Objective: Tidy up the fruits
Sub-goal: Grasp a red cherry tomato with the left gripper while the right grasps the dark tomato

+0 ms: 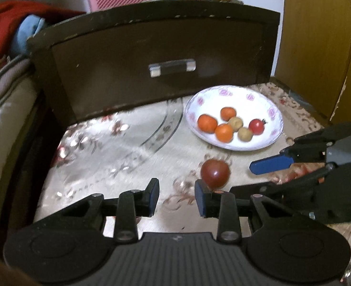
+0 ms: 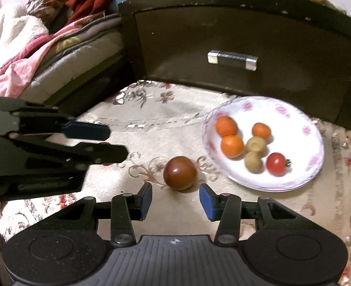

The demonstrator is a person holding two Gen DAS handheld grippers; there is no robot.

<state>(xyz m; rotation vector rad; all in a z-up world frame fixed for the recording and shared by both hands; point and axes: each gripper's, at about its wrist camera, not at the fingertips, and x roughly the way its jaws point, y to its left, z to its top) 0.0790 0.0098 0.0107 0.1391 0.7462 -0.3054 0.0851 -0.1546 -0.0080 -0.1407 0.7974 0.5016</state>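
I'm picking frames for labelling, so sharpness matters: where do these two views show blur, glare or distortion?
Left wrist view: fisheye bends the drawer front; tablecloth smeared, with glare. Right wrist view: plate fruits soft-edged, a highlight on the dark tomato, dark corners.

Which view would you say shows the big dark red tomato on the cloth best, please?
The right wrist view: the dark red tomato sits whole, unobstructed, ahead of the right gripper. In the left wrist view a fingertip covers its lower edge.
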